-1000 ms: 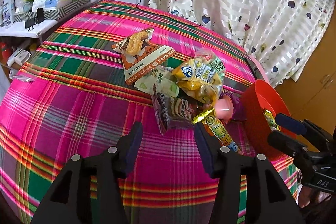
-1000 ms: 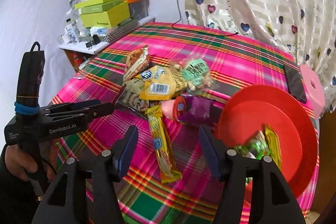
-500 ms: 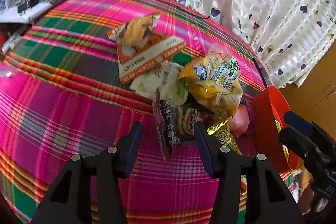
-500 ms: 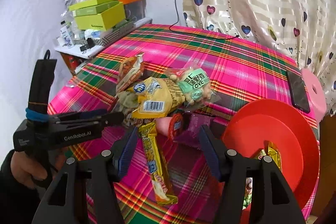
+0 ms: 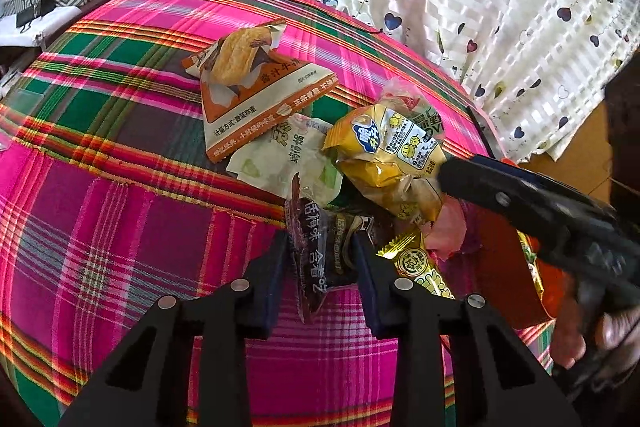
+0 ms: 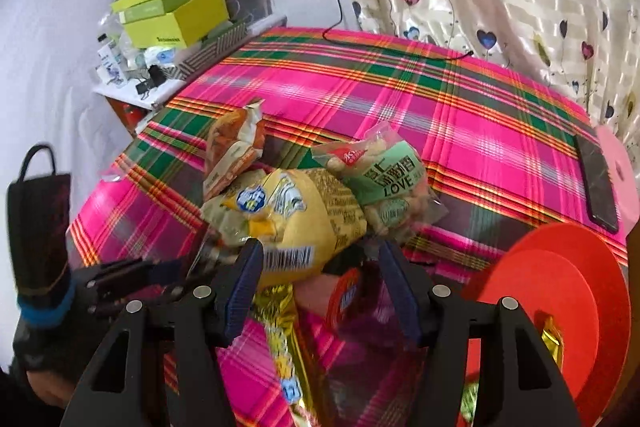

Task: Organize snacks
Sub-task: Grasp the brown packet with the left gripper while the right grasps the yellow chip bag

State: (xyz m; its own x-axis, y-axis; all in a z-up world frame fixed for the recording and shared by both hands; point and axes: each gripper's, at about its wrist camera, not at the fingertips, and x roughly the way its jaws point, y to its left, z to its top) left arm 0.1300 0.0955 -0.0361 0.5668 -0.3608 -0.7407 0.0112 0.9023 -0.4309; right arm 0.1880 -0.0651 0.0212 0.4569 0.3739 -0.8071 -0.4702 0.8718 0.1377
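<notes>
Left wrist view: left hand-held gripper [image 5: 320,259] closing on dark packet [image 5: 316,247] at snack pile's near edge; bare plaid worktop [image 5: 120,227] leftward. Right hand-held gripper [image 6: 320,279] open over yellow bag [image 6: 296,223], red bowl [image 6: 560,287] at worktop edge.

Counter [image 6: 472,115]: pink-green plaid cloth | centre: heap of snack packets [image 6: 304,203] | right edge: red bowl [image 6: 560,291], dark phone [image 6: 598,183] | far edge: black cable [image 6: 400,45]
</notes>
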